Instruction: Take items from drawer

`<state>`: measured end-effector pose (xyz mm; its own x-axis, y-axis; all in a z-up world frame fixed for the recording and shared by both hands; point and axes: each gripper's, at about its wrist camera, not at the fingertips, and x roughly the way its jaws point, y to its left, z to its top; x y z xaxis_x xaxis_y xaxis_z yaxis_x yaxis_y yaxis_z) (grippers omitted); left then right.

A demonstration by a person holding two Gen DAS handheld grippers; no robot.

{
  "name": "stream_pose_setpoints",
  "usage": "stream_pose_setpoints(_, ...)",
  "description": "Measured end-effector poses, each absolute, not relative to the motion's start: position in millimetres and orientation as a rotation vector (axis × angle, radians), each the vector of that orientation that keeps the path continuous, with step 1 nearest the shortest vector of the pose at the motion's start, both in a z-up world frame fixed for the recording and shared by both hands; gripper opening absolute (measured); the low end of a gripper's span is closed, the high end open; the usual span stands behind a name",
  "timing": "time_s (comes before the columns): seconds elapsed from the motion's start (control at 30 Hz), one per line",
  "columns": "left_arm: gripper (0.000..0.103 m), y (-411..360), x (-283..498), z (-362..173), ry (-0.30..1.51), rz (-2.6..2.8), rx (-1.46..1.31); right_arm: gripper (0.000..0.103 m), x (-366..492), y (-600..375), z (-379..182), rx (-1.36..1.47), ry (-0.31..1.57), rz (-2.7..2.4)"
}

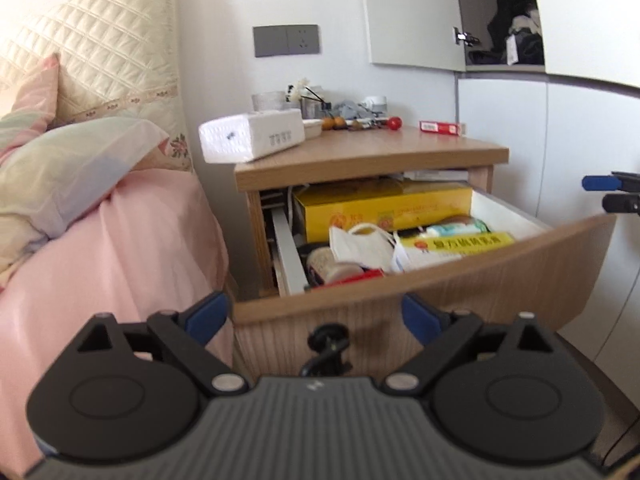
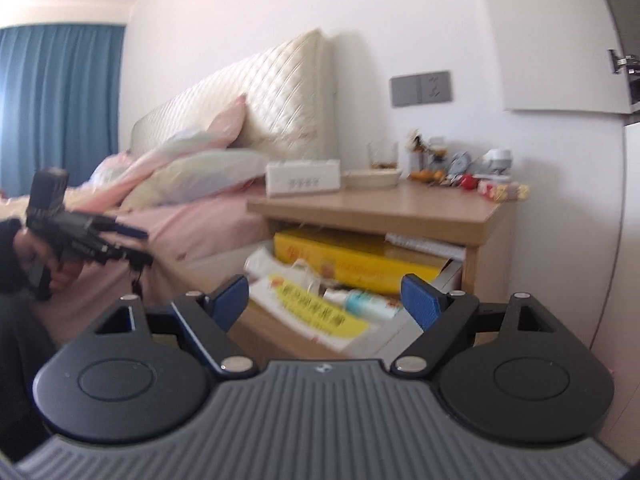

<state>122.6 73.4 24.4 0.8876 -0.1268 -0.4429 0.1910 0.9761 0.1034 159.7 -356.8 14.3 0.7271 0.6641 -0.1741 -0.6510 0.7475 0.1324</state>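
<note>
1. The bed (image 1: 100, 240) sits against the wall with the nightstand (image 1: 368, 156) just beside it, so anything kept in the stand is within reach from the pillow (image 1: 76, 172).
2. The drawer (image 1: 440, 276) is pulled well out of the nightstand, its wooden front tilted toward the left wrist camera. My reading is that it stands open so its contents can be lifted straight up and out.
3. Inside, a long yellow box (image 1: 384, 204) lies across the back, probably because only its length fits there. In front of it lie a white face mask (image 1: 364, 244), a flat yellow-labelled packet (image 1: 456, 244), a pale green wrapped pack (image 1: 460, 226) and a round roll (image 1: 328, 264) in the front left corner. These are the things to take, and none has left the drawer.
4. The left gripper (image 1: 316, 316) hangs low, in front of the drawer front, fingers (image 1: 208, 316) spread wide with nothing between them. A small dark loop dangles there, touching nothing I can make out.
5. The right gripper (image 2: 326, 300) faces the drawer from the other side, fingers spread and empty. The view is blurred.
6. On top of the stand, a white tissue box (image 1: 252, 136) overhangs the left edge, with a red packet (image 1: 440, 127) and small clutter toward the back.
</note>
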Motion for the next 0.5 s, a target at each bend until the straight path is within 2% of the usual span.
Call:
stream_pose_setpoints(0.27,0.096,58,120,50,0.453,-0.110,0.143,0.085,152,-333,42,0.128,0.215,0.615)
stream_pose_setpoints(0.5,0.096,27,99,60,0.344,0.000,0.131,0.085,146,-293,51,0.107,0.318,0.522)
